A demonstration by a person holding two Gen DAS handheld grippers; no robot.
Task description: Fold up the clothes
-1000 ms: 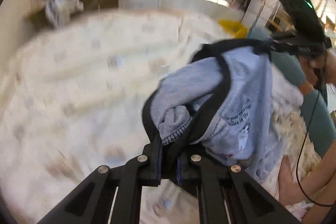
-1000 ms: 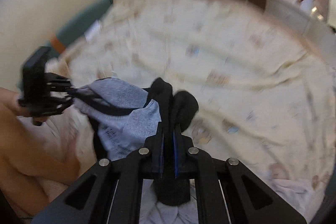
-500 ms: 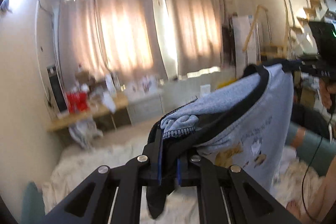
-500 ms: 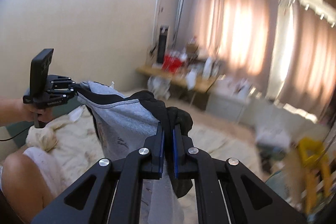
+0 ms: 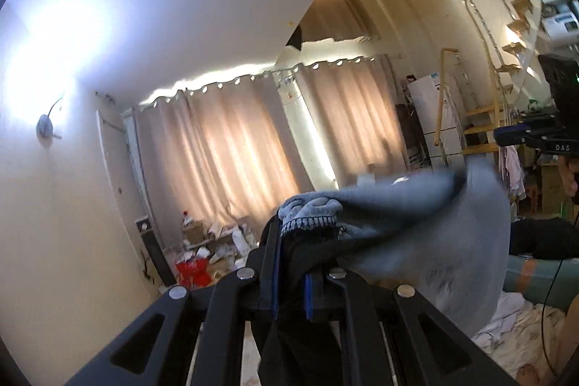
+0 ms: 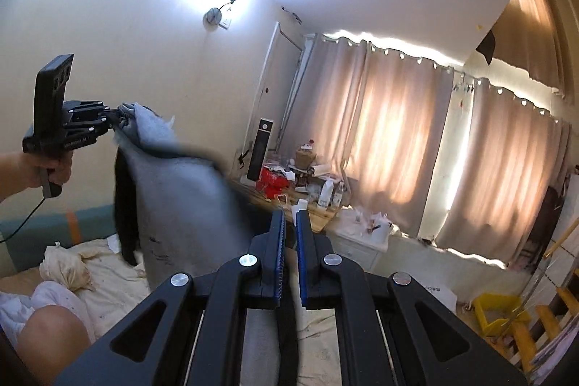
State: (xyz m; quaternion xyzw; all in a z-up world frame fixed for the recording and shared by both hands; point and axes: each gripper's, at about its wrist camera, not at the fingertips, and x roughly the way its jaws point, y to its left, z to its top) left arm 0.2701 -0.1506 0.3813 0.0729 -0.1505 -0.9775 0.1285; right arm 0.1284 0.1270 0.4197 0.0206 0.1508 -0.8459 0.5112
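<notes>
**Grey garment held up between two grippers**

The left gripper had its jaws clamped on a bunched edge of the grey, black-trimmed cotton garment. It hung blurred above the cream bed, towards three o'clock. The right gripper had jaws nearly closed; the garment passed beneath them, but whether they gripped it I could not tell.

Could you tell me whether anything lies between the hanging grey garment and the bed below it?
Nothing visible does. The grey garment hangs from the left gripper straight above bare sheet on the bed; a crumpled cream cloth and the person's knee lie off to the side.
</notes>
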